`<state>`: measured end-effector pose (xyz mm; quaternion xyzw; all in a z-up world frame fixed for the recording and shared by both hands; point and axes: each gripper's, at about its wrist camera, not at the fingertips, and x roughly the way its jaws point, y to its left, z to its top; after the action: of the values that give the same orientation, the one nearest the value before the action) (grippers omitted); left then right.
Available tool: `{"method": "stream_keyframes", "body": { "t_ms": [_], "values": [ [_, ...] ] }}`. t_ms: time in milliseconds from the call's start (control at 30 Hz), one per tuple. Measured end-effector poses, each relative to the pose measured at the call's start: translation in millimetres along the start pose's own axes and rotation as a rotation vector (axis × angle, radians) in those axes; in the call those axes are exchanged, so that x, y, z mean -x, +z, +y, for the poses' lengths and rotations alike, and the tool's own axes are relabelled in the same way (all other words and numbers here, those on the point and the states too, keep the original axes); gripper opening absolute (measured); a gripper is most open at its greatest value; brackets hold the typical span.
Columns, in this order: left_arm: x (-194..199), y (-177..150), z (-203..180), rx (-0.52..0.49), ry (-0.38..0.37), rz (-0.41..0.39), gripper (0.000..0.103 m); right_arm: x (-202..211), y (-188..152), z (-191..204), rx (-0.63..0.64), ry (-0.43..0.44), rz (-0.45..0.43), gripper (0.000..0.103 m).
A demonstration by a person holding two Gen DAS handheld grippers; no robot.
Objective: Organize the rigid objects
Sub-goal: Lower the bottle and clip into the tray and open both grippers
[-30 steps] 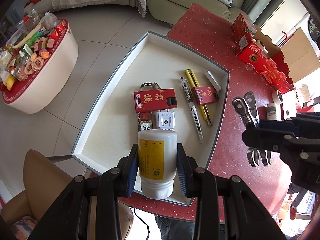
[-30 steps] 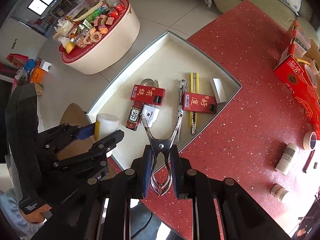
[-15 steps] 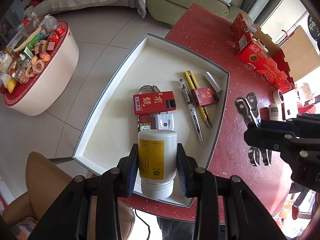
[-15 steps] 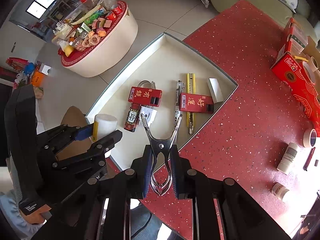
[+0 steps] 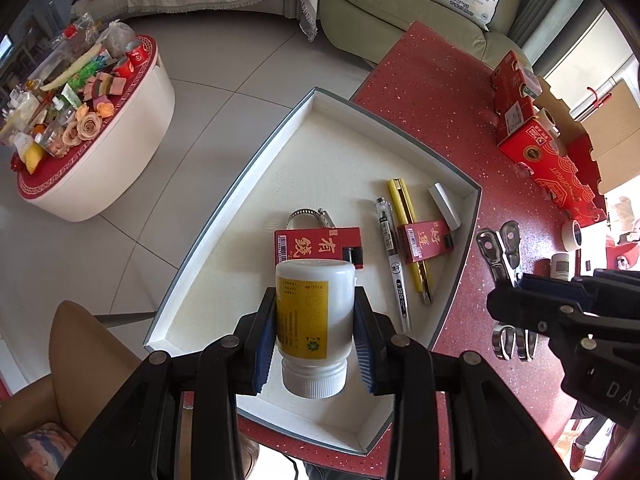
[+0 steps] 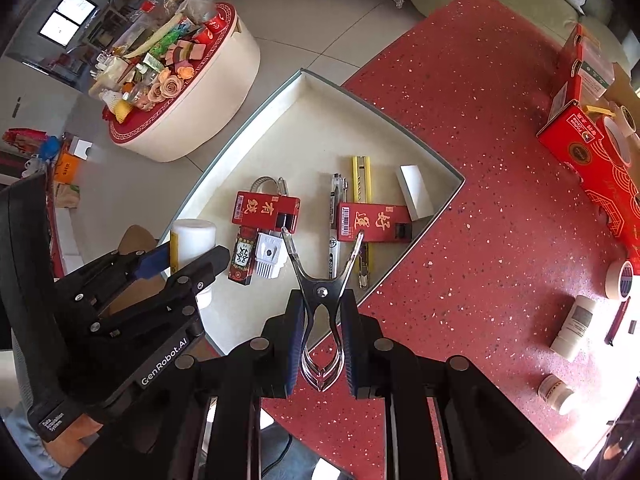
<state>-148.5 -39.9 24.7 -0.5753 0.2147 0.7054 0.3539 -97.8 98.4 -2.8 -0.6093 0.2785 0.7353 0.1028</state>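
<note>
My left gripper (image 5: 315, 304) is shut on a white bottle (image 5: 314, 320) with a yellow label, its cap towards the camera, held above the near part of the white tray (image 5: 328, 152). My right gripper (image 6: 322, 308) is shut on a metal spring clip (image 6: 320, 280), whose prongs are spread above the tray's near right edge. In the tray lie two red boxes (image 5: 318, 246) (image 5: 426, 240), a pen (image 5: 394, 264), a yellow utility knife (image 5: 408, 224), a white block (image 5: 444, 205) and a metal hose clamp (image 5: 308, 216). The bottle hides a white plug (image 6: 270, 256) in the left wrist view.
The tray sits at the corner of a red speckled table (image 6: 480, 120). Red cartons (image 5: 552, 164), a tape roll (image 6: 620, 280) and two small bottles (image 6: 572, 328) (image 6: 556, 394) stand to the right. A round low table (image 5: 80, 128) and a tan chair (image 5: 80, 352) are on the floor to the left.
Both grippers have moved a little farther over the tray, so its contents sit lower in both views. The bottle now covers the white plug. Both grips are unchanged.
</note>
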Motion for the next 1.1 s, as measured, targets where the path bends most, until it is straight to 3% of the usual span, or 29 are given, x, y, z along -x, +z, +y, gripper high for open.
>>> {"method": "stream_keyframes", "body": {
  "t_ms": [1100],
  "values": [
    [-35.5,32.2,-19.2,-0.016,0.032,0.046,0.038,-38.4,44.0,-22.8,-0.1,-0.003,0.043,0.019]
  ]
}}
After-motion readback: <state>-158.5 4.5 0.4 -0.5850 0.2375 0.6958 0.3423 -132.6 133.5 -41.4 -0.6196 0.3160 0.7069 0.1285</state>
